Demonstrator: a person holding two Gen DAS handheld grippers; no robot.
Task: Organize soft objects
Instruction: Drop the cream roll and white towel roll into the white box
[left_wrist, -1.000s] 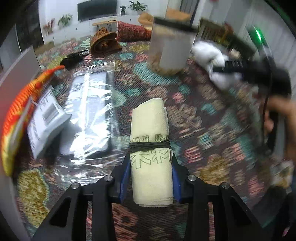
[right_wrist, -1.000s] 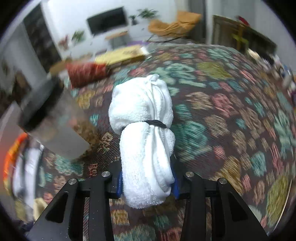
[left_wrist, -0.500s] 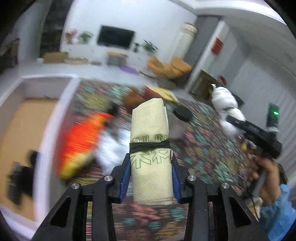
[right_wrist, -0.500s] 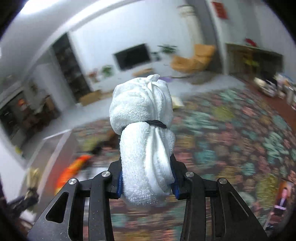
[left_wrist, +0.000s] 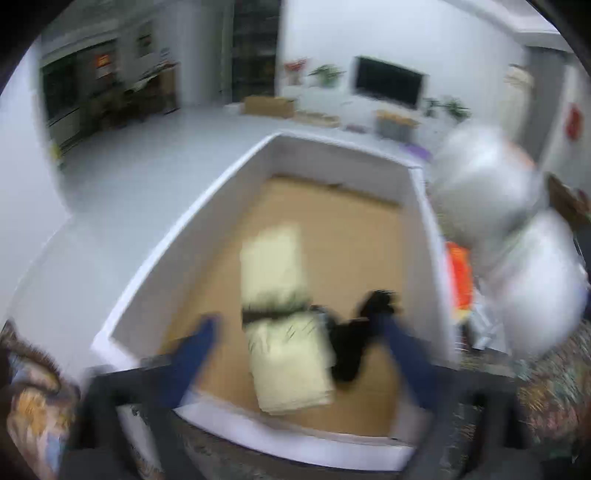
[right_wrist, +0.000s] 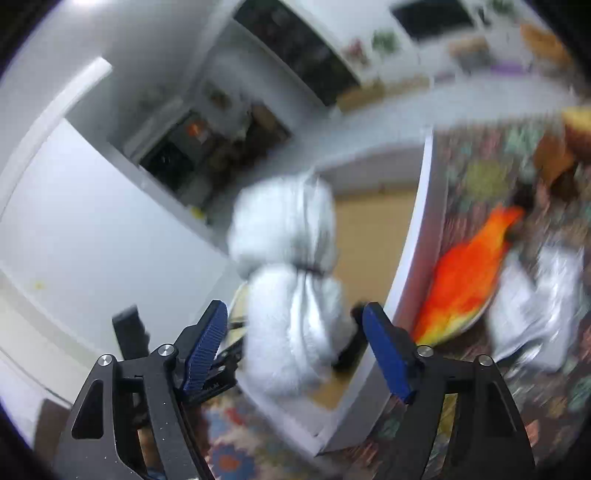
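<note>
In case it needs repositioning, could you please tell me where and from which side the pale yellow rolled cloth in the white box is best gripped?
Grip the pale yellow rolled cloth across its width, at the dark cord binding its middle, coming from above. It lies flat on the brown floor of the white box, whose walls block a sideways approach. The black object close on its right leaves little room for a finger there.

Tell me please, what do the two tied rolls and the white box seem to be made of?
Pale yellow roll: thin, smooth woven cloth, judging by its flat folds; blur hides the weave. White roll: fluffy terry towel, going by its fuzzy surface. White box: matte white walls and a plain brown floor, probably cardboard or foam board.
</note>
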